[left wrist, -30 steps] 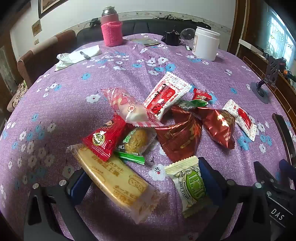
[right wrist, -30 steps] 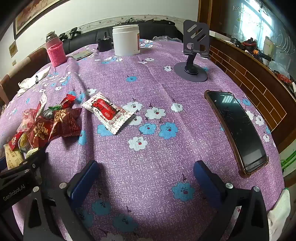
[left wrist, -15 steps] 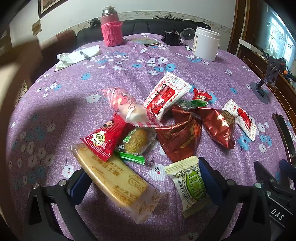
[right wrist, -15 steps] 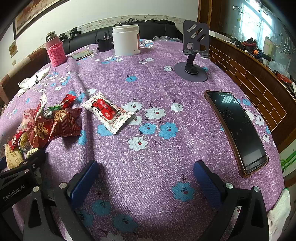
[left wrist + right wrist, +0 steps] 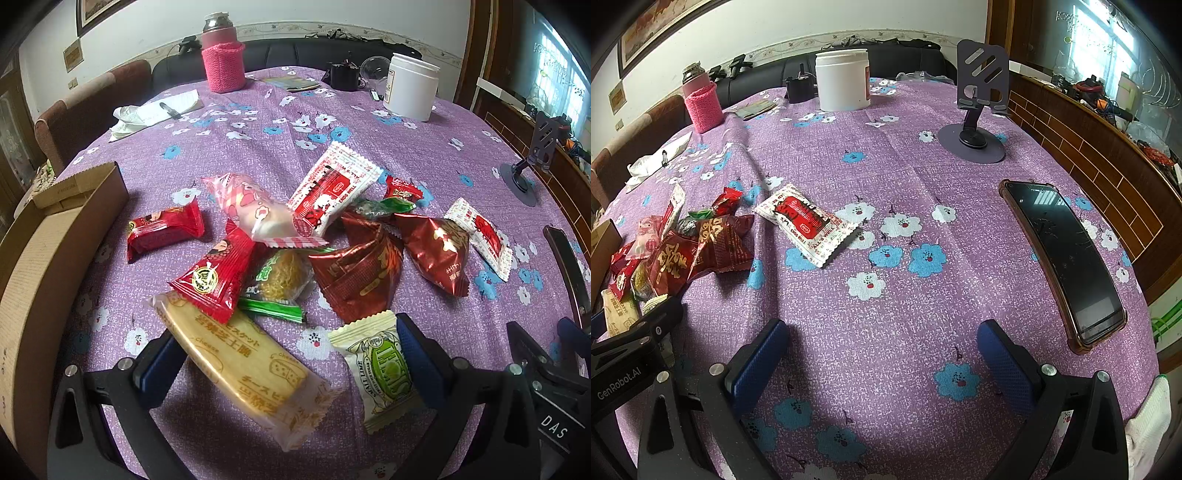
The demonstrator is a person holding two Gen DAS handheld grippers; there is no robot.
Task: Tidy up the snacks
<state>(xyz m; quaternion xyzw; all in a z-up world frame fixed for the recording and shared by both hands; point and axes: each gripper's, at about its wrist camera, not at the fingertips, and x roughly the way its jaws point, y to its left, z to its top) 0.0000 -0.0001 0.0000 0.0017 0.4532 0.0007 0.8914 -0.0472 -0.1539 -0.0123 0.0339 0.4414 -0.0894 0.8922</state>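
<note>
While both grippers gape, snacks point(image 5: 295, 254) heaped, box point(image 5: 55, 266) alongside

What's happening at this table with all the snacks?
A person holds two grippers over a purple flowered tablecloth. Both the left gripper and the right gripper are open and empty. A pile of snack packets lies unsorted, beside a cardboard box at the left edge.

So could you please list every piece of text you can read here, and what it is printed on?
"GenRobot.AI": left gripper body.
"DAS": right gripper body.
"SMALL LIME": cream-green packet.
"cheese": long biscuit packet; its Asian characters I cannot transcribe.
"ALL'S WELL": red-white sachet.
Red foil packs: characters unreadable.
</note>
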